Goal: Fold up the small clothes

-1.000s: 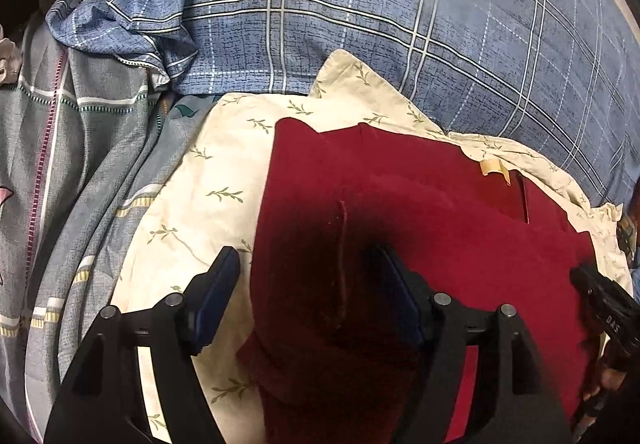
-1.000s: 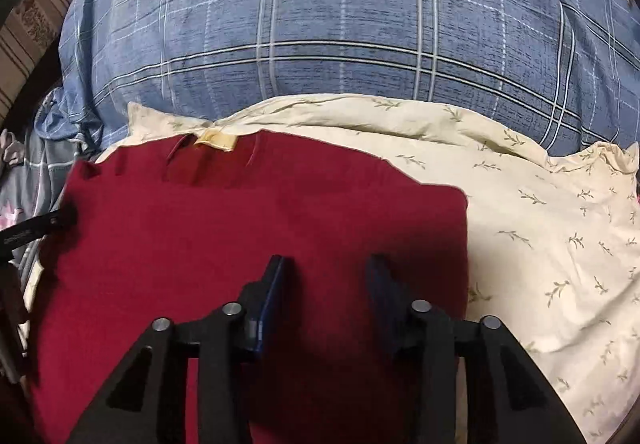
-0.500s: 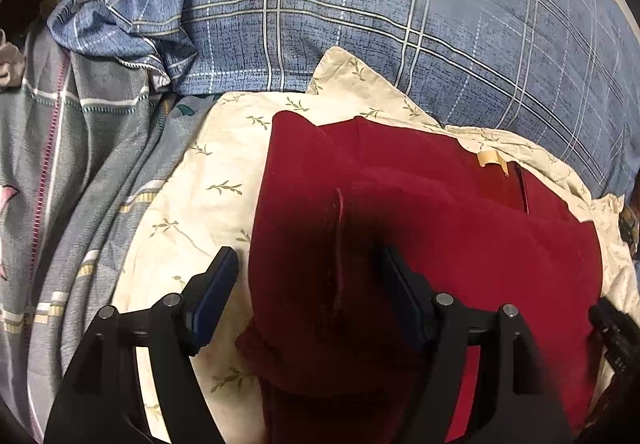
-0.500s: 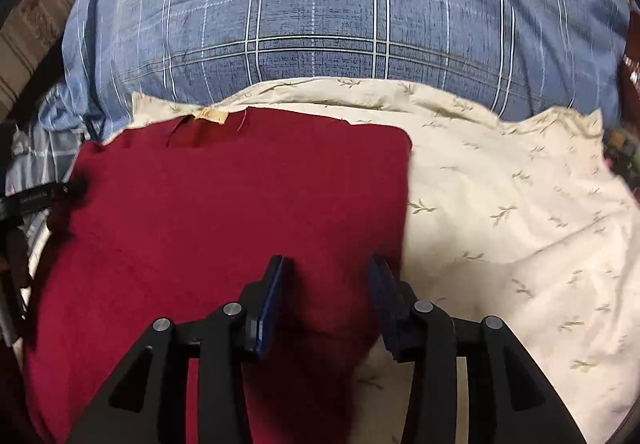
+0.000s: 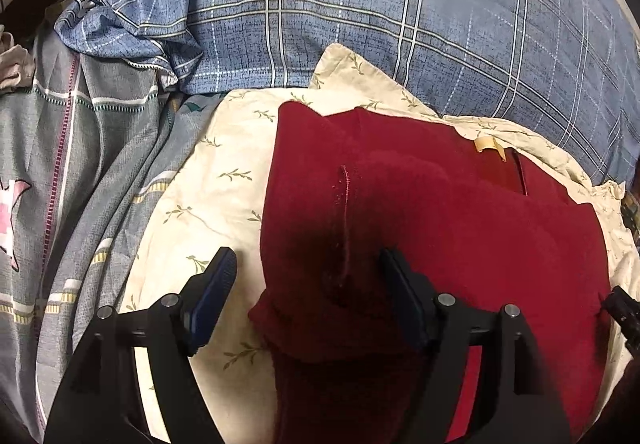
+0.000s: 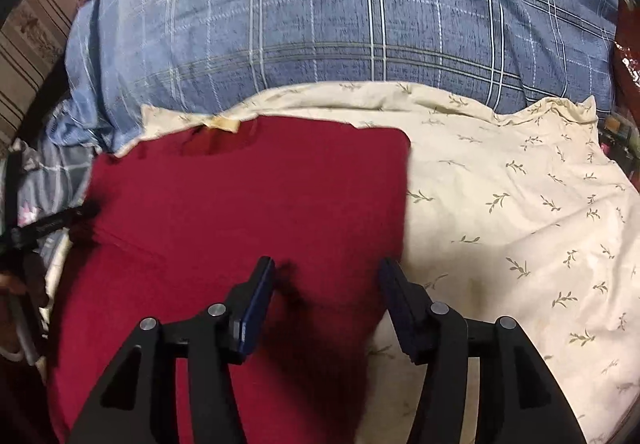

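A dark red garment (image 5: 460, 228) lies flat on a cream leaf-print cloth (image 5: 208, 203), its tan neck label (image 5: 486, 143) at the far edge. A folded-in flap with a seam (image 5: 344, 203) covers its left part. My left gripper (image 5: 306, 260) stands open over that left edge, one finger above the cream cloth, the other above the red fabric. In the right wrist view the garment (image 6: 240, 203) fills the left half. My right gripper (image 6: 326, 268) hovers over its right edge with jaws opening, and the pads press on nothing.
A big blue plaid pillow (image 5: 400, 3) bulges behind the cream cloth (image 6: 520, 203). Grey patterned bedding (image 5: 80, 163) lies crumpled to the left. The other gripper's black tip shows at each view's edge: the right gripper (image 5: 620, 312) and the left gripper (image 6: 60, 222).
My right gripper has shifted to the right, from over the garment's middle to its right edge, and its jaws have widened. The left gripper has stayed almost still.
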